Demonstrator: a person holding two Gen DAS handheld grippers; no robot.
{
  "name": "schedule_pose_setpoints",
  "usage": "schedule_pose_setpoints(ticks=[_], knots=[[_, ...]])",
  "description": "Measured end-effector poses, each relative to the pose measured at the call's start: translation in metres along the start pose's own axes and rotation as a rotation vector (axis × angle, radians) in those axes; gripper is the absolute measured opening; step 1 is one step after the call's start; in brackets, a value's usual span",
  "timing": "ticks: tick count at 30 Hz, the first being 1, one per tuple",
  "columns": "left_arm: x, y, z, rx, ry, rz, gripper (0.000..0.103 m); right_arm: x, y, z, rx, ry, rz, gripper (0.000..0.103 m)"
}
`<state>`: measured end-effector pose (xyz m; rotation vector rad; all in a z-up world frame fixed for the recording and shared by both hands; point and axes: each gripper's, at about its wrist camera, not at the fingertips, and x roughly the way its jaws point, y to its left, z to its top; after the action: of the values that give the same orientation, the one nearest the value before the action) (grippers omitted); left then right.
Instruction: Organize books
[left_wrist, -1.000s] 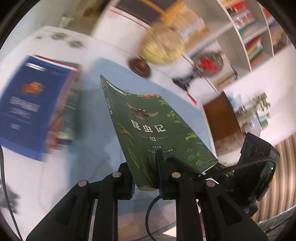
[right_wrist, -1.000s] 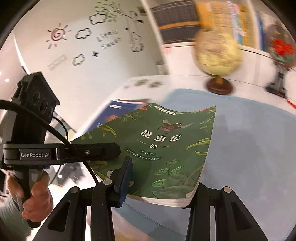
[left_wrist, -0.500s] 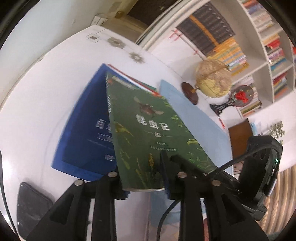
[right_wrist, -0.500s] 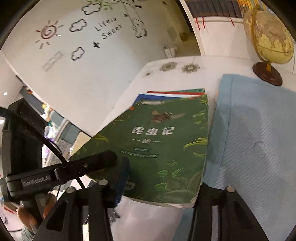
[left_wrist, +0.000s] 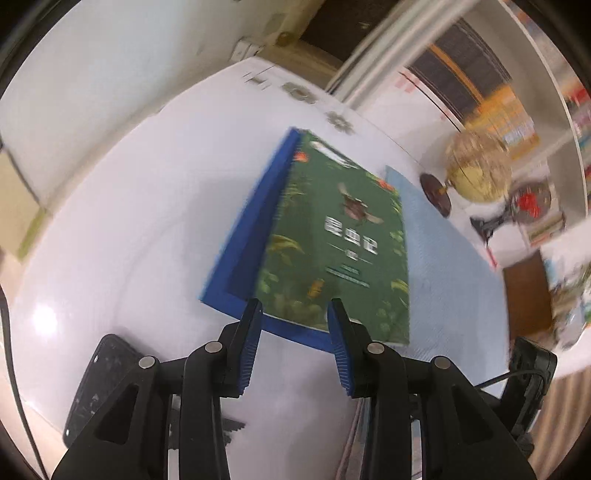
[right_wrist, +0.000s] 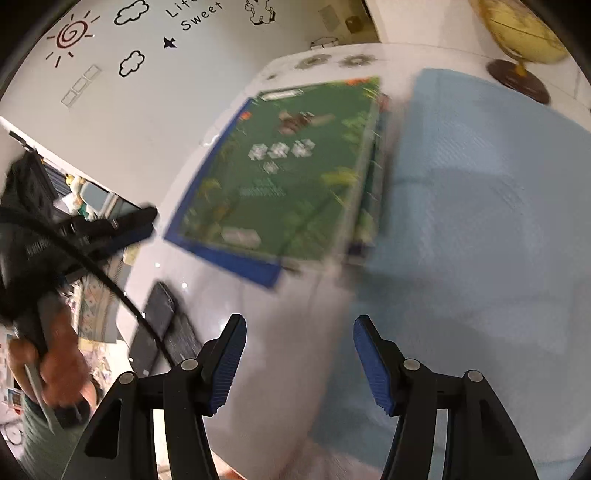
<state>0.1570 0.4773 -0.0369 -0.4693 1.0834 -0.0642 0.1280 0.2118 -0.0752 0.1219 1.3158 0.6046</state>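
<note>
Green book (right_wrist: 291, 177): motion-smeared in the right wrist view; cover lettering unreadable (only pale blots remain).
Blue book (left_wrist: 243, 254): mostly covered by the green one; only its left and lower borders show, title hidden.
Further books beneath, right edge of the stack (right_wrist: 373, 192): smeared, count not tellable.
Globe (right_wrist: 524, 33): cut by the upper right frame edge.
Bookshelf (left_wrist: 517, 110): upper right, blurred; spines unreadable.
Dark flat device (left_wrist: 96, 387): lower left, partly behind the claw's arm; kind unclear.
</note>
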Motion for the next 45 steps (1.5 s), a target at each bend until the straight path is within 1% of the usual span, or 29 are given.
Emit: schedule_pose_setpoints(ticks=[2, 5, 6, 8, 10, 12, 14, 19, 20, 21, 23, 25, 28, 33, 35, 36, 37, 39, 42, 43, 44, 45], knots=[[0.000, -0.024, -0.005, 0.056, -0.002, 0.004, 0.036, -0.011, -0.013, -0.017, 0.020, 0.008, -0.038, 0.059], [-0.001, -0.058, -0.009, 0.100, -0.020, -0.013, 0.039, -0.032, -0.032, -0.033, 0.055, -0.010, -0.066, 0.059], [-0.003, -0.069, -0.011, 0.111, -0.031, -0.016, 0.041, -0.043, -0.041, -0.038, 0.070, -0.024, -0.082, 0.059], [-0.007, -0.096, -0.014, 0.145, -0.070, -0.009, 0.050, -0.059, -0.057, -0.039, 0.090, -0.050, -0.104, 0.059], [-0.015, -0.125, -0.021, 0.190, -0.123, -0.008, 0.078, -0.084, -0.074, -0.046, 0.098, -0.092, -0.138, 0.059], [-0.022, -0.148, -0.027, 0.215, -0.175, -0.029, 0.086, -0.103, -0.086, -0.048, 0.097, -0.126, -0.171, 0.059], [-0.028, -0.176, -0.034, 0.242, -0.192, -0.048, 0.086, -0.126, -0.101, -0.056, 0.103, -0.157, -0.222, 0.059], [-0.031, -0.246, -0.054, 0.302, -0.213, -0.072, 0.086, -0.186, -0.140, -0.082, 0.176, -0.240, -0.285, 0.060], [-0.030, -0.259, -0.058, 0.316, -0.214, -0.074, 0.086, -0.197, -0.147, -0.088, 0.190, -0.260, -0.297, 0.062], [-0.030, -0.271, -0.064, 0.328, -0.213, -0.074, 0.088, -0.208, -0.154, -0.095, 0.202, -0.276, -0.308, 0.067], [-0.026, -0.297, -0.076, 0.357, -0.205, -0.076, 0.088, -0.232, -0.171, -0.105, 0.229, -0.315, -0.336, 0.076], [-0.022, -0.321, -0.090, 0.383, -0.199, -0.065, 0.089, -0.249, -0.184, -0.110, 0.241, -0.345, -0.357, 0.076], [-0.016, -0.348, -0.107, 0.404, -0.170, -0.063, 0.089, -0.271, -0.201, -0.117, 0.255, -0.373, -0.388, 0.076], [-0.011, -0.369, -0.131, 0.415, -0.177, -0.056, 0.089, -0.293, -0.221, -0.133, 0.286, -0.404, -0.394, 0.076], [-0.009, -0.369, -0.141, 0.384, -0.190, -0.056, 0.089, -0.296, -0.227, -0.138, 0.287, -0.403, -0.394, 0.076], [-0.006, -0.368, -0.143, 0.370, -0.183, -0.058, 0.091, -0.297, -0.231, -0.140, 0.287, -0.400, -0.391, 0.076], [0.002, -0.366, -0.145, 0.344, -0.161, -0.043, 0.092, -0.297, -0.233, -0.141, 0.288, -0.397, -0.387, 0.076], [0.012, -0.360, -0.146, 0.303, -0.146, -0.005, 0.092, -0.296, -0.236, -0.144, 0.288, -0.392, -0.382, 0.076], [0.014, -0.346, -0.149, 0.213, -0.177, 0.027, 0.092, -0.295, -0.238, -0.149, 0.280, -0.377, -0.390, 0.076], [0.009, -0.342, -0.149, 0.201, -0.204, 0.018, 0.092, -0.294, -0.238, -0.150, 0.274, -0.370, -0.401, 0.076], [0.004, -0.340, -0.149, 0.201, -0.232, 0.026, 0.092, -0.294, -0.239, -0.151, 0.272, -0.368, -0.407, 0.076], [0.000, -0.340, -0.149, 0.204, -0.251, 0.053, 0.092, -0.294, -0.241, -0.150, 0.271, -0.367, -0.412, 0.076]])
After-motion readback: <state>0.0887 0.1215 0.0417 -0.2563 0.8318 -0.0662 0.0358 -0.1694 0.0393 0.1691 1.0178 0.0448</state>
